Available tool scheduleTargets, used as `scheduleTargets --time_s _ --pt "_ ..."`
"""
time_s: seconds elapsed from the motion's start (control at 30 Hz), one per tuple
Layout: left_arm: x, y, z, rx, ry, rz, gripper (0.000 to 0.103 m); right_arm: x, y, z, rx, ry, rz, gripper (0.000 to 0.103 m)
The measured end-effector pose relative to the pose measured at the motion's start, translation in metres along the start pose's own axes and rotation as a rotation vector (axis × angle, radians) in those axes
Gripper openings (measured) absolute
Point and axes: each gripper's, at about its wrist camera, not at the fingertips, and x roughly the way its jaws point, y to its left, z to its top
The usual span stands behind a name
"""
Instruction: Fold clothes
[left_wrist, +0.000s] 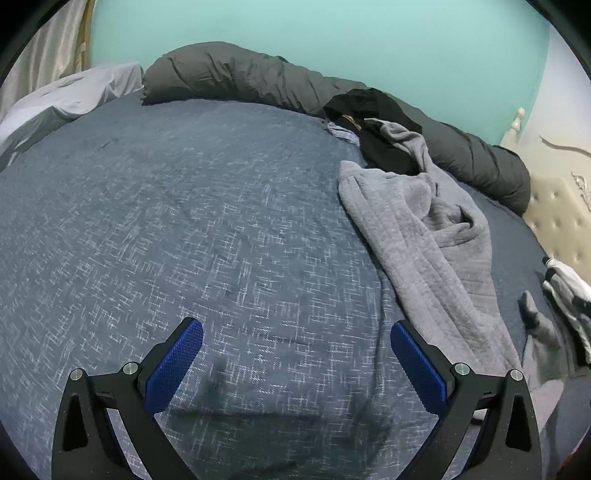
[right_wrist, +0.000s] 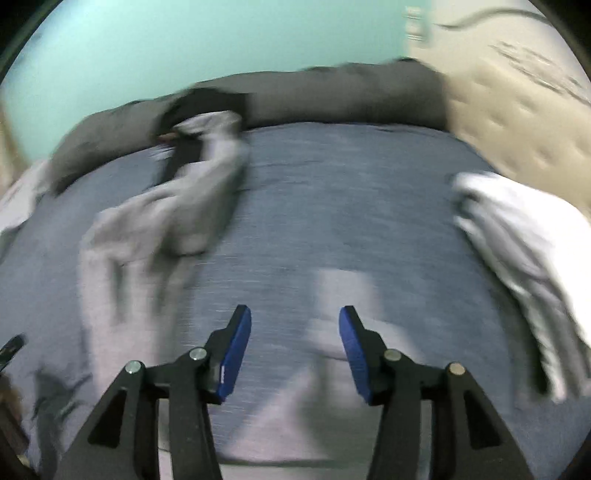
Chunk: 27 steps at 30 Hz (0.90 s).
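A: Left hand-held gripper (left_wrist: 296, 334) spread wide, nothing between the blue pads (left_wrist: 173, 365), hovering over bare blue bedspread (left_wrist: 166, 221). Grey garment (left_wrist: 424, 236) crumpled ahead and to the right, clear of the fingers, running toward the lower right edge. Black garment (left_wrist: 376, 122) bunched at its far end against the dark rolled duvet (left_wrist: 236, 74).

B: Right hand-held gripper (right_wrist: 295, 325) also open, holding nothing, above the bedspread (right_wrist: 351, 177). Heavily blurred. Grey garment (right_wrist: 177, 206) ahead and to the left here, well apart from the fingers.

A: Visible only from the left wrist: pale pillow (left_wrist: 66, 96) at far left, sharp fabric detail.

B: Only from the right wrist: white cloth (right_wrist: 517, 236) heaped at right near the tufted headboard (right_wrist: 517, 122); pale patch just past the fingertips, too smeared to identify.
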Motion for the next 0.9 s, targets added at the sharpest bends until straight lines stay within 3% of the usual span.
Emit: scheduleTargets --time_s 0.13,0.4,0.53,0.7,0.73,0.87,0.9 --pt "0.002 0.005 0.003 0.007 0.002 0.014 0.103 0.033 0.071 0.01 -0.061 0.05 0.17 0.055" --pt "0.0 0.032 0.005 -0.027 0.0 0.037 0.103 0.099 0.187 0.021 -0.2 0.114 0.282 0.061" --pt "0.0 0.043 0.005 -0.036 0.002 0.048 0.103 0.122 0.225 0.029 -0.24 0.134 0.287 0.061" --pt "0.0 0.056 0.004 -0.051 0.008 0.055 0.103 0.156 0.245 0.031 -0.253 0.167 0.226 0.061" --pt "0.0 0.058 0.004 -0.052 0.009 0.057 0.103 0.162 0.246 0.03 -0.252 0.174 0.226 0.059" --pt "0.0 0.065 0.003 -0.055 0.013 0.062 0.103 0.172 0.25 0.024 -0.275 0.18 0.256 0.012" --pt "0.0 0.066 0.003 -0.057 0.013 0.063 0.103 0.171 0.25 0.023 -0.276 0.173 0.263 0.01"
